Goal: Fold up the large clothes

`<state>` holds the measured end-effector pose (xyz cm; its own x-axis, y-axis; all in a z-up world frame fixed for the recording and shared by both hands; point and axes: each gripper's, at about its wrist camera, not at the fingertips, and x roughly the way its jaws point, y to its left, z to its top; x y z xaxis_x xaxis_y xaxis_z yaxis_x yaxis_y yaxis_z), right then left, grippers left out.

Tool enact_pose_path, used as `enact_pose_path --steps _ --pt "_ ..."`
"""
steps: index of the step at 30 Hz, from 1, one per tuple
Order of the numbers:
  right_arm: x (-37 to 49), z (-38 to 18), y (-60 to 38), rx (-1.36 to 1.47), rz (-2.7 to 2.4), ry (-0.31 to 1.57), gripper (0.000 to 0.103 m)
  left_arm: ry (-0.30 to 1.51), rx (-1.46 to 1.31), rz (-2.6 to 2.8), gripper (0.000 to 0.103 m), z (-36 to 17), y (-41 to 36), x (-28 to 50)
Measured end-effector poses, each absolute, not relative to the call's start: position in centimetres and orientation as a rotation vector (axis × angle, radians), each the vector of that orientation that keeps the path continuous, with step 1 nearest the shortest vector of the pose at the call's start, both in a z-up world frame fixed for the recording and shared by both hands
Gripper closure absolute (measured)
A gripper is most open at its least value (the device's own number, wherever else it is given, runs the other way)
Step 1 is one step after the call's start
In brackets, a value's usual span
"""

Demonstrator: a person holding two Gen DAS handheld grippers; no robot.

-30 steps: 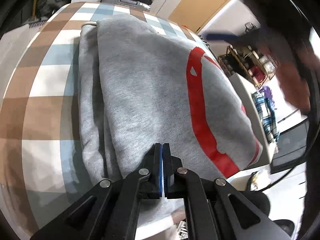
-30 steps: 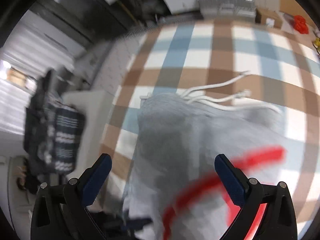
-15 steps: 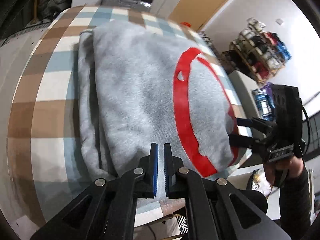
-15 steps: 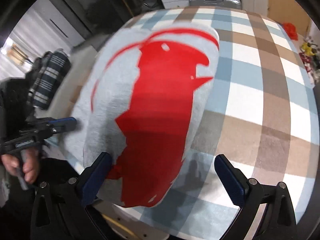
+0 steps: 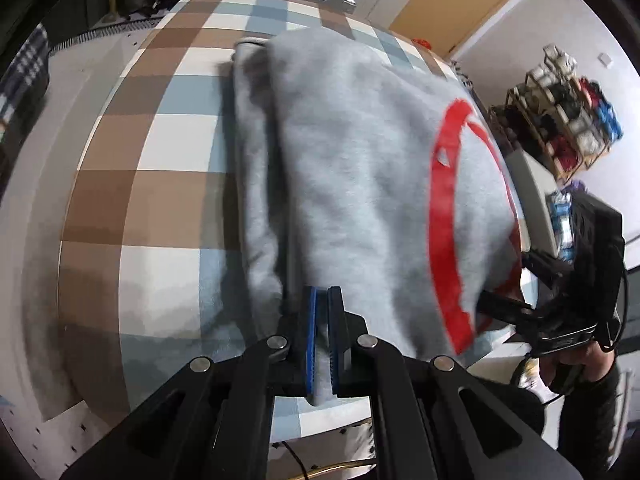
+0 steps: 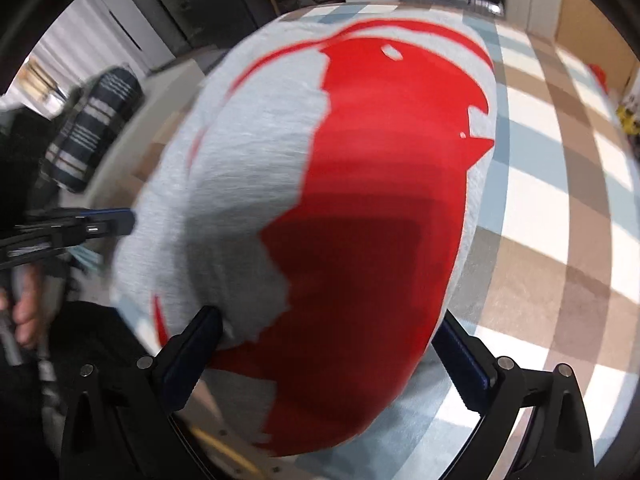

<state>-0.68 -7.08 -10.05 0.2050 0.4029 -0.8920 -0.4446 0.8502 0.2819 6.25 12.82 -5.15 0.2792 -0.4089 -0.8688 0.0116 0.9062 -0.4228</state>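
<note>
Right wrist: folded sweatshirt (image 6: 248,168) between right gripper's (image 6: 324,356) wide-spread jaws

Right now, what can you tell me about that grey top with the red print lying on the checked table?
The grey sweatshirt looks like soft fleecy cotton, folded into a thick bundle with layered edges along one side. A large red print covers its upper face. It lies on the checked tablecloth, near the table's edge. The left gripper is shut on its near hem; the right gripper stands open around another part of the bundle.
</note>
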Motion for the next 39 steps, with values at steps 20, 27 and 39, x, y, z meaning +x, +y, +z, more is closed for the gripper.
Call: enact_pose_path --steps 20,27,39 --pt "8.0 -12.4 -11.8 0.530 0.753 1.305 0.000 1.432 -0.691 -0.282 0.018 -10.5 15.5 12.3" --pt "8.8 -14.0 -11.3 0.576 0.806 1.361 0.000 1.465 -0.653 -0.370 0.012 -10.8 13.8 14.8" --pt "7.4 -14.1 -11.4 0.648 0.866 1.201 0.012 1.397 -0.657 -0.526 0.071 -8.8 10.9 18.2"
